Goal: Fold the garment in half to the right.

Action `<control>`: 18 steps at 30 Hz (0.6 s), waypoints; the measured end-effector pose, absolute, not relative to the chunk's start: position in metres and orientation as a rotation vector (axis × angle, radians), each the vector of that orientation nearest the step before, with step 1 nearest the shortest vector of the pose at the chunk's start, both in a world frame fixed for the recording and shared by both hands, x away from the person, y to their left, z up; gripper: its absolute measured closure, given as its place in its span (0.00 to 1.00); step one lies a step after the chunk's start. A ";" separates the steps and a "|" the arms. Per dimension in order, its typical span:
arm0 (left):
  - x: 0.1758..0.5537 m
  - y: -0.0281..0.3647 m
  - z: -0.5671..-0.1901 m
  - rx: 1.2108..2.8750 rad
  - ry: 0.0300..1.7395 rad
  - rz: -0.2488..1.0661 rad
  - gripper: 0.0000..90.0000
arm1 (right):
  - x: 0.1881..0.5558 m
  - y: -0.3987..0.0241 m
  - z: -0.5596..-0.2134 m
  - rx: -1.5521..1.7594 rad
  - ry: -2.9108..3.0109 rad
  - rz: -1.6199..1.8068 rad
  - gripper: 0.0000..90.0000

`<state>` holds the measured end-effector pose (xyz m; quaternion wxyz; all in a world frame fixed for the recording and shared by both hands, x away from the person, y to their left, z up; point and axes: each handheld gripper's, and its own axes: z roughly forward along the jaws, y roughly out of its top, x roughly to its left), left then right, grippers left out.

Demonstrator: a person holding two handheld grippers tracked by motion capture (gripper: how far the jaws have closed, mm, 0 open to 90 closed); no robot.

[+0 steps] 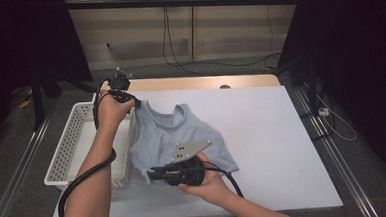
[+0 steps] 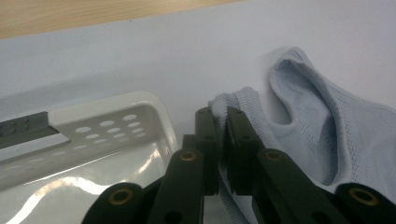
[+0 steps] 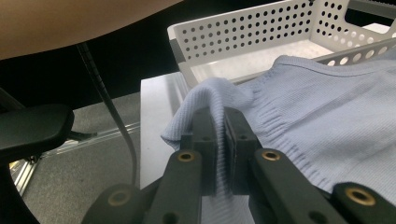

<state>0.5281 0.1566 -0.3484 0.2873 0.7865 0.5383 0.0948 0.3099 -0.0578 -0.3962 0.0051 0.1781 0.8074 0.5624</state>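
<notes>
Left gripper (image 2: 223,122) shut on tank top (image 1: 182,134) strap, right gripper (image 3: 219,122) on hem

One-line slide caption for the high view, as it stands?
Left gripper and right gripper, both shut on a light blue tank top, beside a white perforated basket.

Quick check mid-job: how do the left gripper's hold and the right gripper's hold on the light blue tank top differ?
The left gripper pinches a shoulder strap at the far end of the tank top; the right gripper pinches the ribbed bottom hem at the near end. The left gripper sits beside the white basket's far corner, the right near the table's front edge. Both are shut on the fabric.
</notes>
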 end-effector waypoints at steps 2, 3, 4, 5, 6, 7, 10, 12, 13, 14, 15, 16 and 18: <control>0.528 0.157 -0.348 2.102 1.445 0.253 0.94 | 0.310 -0.058 -0.396 0.555 2.528 1.766 0.95; 0.528 0.158 -0.347 2.100 1.443 0.255 0.94 | 0.310 -0.057 -0.395 0.553 2.528 1.764 0.95; 0.528 0.159 -0.347 2.102 1.442 0.256 0.94 | 0.310 -0.057 -0.395 0.552 2.527 1.768 0.95; 0.528 0.159 -0.347 2.106 1.445 0.256 0.94 | 0.310 -0.057 -0.395 0.552 2.527 1.769 0.95; 0.528 0.160 -0.347 2.101 1.448 0.259 0.94 | 0.310 -0.056 -0.396 0.552 2.526 1.771 0.95; 0.528 0.161 -0.346 2.108 1.447 0.258 0.94 | 0.310 -0.055 -0.396 0.551 2.528 1.770 0.95; 0.527 0.163 -0.347 2.105 1.456 0.260 0.94 | 0.309 -0.053 -0.397 0.547 2.533 1.769 0.95; 0.527 0.163 -0.347 2.108 1.454 0.260 0.94 | 0.309 -0.052 -0.398 0.550 2.535 1.772 0.95; 0.527 0.162 -0.348 2.107 1.455 0.262 0.94 | 0.309 -0.052 -0.398 0.551 2.535 1.774 0.95; 0.527 0.162 -0.348 2.110 1.454 0.261 0.94 | 0.310 -0.052 -0.399 0.554 2.535 1.777 0.95; 0.528 0.162 -0.349 2.114 1.456 0.265 0.94 | 0.310 -0.053 -0.399 0.561 2.536 1.779 0.95; 0.528 0.161 -0.350 2.115 1.455 0.264 0.94 | 0.310 -0.053 -0.400 0.563 2.536 1.779 0.95; 0.529 0.160 -0.352 2.118 1.457 0.268 0.94 | 0.310 -0.054 -0.401 0.573 2.533 1.783 0.95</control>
